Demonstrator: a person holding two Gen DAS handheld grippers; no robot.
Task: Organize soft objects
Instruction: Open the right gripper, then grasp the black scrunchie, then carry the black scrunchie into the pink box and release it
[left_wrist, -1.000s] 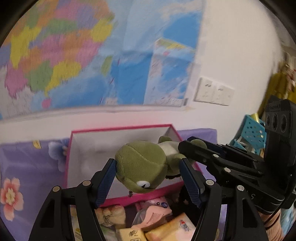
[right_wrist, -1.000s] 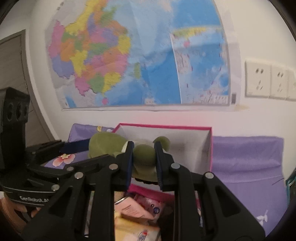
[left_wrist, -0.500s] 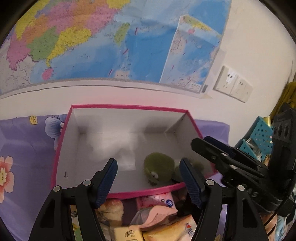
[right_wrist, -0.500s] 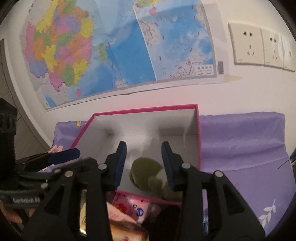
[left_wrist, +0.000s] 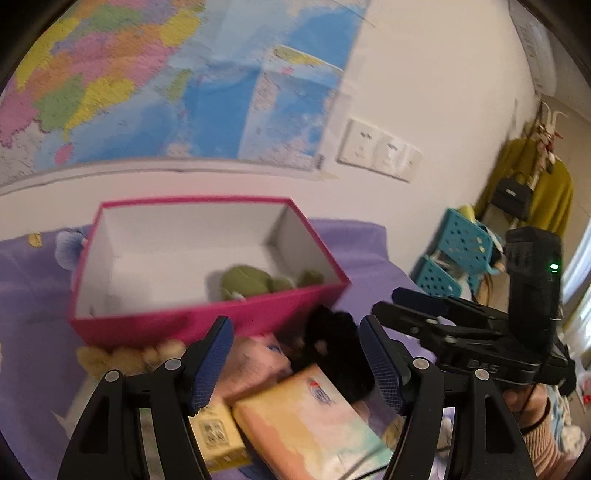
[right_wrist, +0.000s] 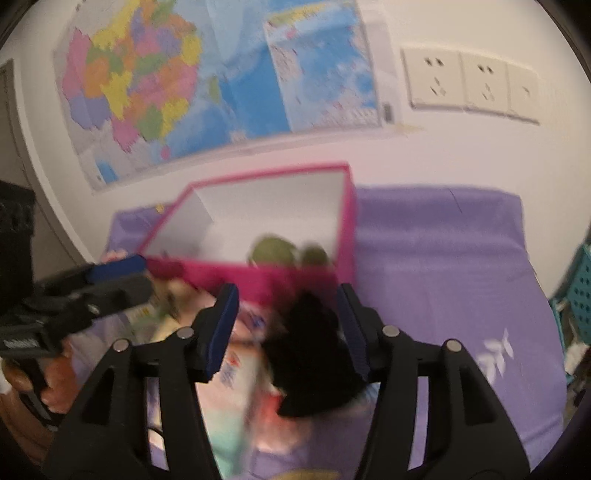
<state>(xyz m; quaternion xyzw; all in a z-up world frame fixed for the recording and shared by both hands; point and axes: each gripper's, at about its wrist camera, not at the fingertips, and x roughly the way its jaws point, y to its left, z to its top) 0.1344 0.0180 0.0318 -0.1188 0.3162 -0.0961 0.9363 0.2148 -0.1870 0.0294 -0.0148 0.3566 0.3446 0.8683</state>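
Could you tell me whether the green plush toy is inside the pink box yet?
Inside: the green plush toy lies on the pink box floor.

- White wall (left_wrist: 424, 92), large map (left_wrist: 155, 85) taped on it.
- Triple socket plate (right_wrist: 469, 85) right of map.
- Purple cloth (right_wrist: 436, 251) over surface.
- Teal crates (left_wrist: 454, 258), yellow coat (left_wrist: 546, 192) on rack, far right.

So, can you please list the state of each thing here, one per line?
pink box: open, no lid on it
green plush toy: lying inside the box, released
left gripper: fingers open, holding nothing
right gripper: fingers just opened, gripping nothing
black plush: outside the box, on the pile
tissue packs: outside, in front of the box
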